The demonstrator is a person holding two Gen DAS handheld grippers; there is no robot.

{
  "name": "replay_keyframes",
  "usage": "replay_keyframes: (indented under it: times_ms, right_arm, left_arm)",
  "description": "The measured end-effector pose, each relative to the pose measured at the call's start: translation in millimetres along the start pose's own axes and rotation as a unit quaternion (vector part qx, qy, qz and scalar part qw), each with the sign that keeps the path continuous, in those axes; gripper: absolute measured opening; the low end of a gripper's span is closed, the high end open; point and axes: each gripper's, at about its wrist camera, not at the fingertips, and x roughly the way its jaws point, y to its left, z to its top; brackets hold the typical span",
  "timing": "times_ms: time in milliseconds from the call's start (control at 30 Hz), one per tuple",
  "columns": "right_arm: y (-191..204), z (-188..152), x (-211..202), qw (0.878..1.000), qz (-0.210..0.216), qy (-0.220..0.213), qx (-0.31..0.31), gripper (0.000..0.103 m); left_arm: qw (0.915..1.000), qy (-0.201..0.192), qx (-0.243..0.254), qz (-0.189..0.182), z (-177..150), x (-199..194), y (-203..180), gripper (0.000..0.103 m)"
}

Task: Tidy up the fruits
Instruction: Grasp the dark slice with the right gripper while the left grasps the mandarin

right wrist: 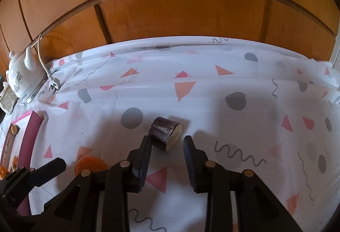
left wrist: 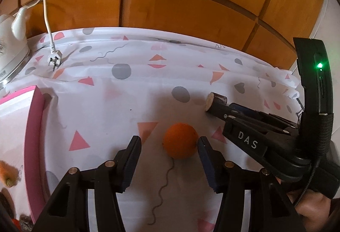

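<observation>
Both tools open, gripping nothing.
Left tool [left wrist: 169,142] straddling orange [left wrist: 180,140] on counter [left wrist: 106,108]; right tool [right wrist: 167,141] straddling dark log chunk [right wrist: 166,132].

"DAS" in white letters on right hand-held gripper [left wrist: 214,107] body.

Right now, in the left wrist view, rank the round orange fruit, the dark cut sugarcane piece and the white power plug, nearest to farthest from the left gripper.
1. Round orange fruit, between the left gripper fingers.
2. Dark cut sugarcane piece, farther, to the right.
3. White power plug, far left, near the wall.
</observation>
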Motion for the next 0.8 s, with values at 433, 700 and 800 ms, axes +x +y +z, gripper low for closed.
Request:
replay_keyframes:
  times_ms: [433, 700, 800]
  right_arm:
    - [8.2, 2.2, 4.9, 1.000, -0.001, -0.002, -0.020, 0.028]
    - [13.3, -2.8, -5.8, 0.999, -0.005, -0.010, -0.044, 0.003]
    - [13.9, -5.7, -9.6, 0.999, -0.002, -0.007, -0.048, 0.004]
  left_arm:
    - [0.9978, 0.032, -0.036, -0.044, -0.4, 17.8, 7.3, 0.040]
    - [0.9995, 0.015, -0.010, -0.024, -11.0, 5.4, 2.4, 0.038]
    - [0.9996, 0.014, -0.022, -0.015, -16.0, -1.0, 8.4, 0.038]
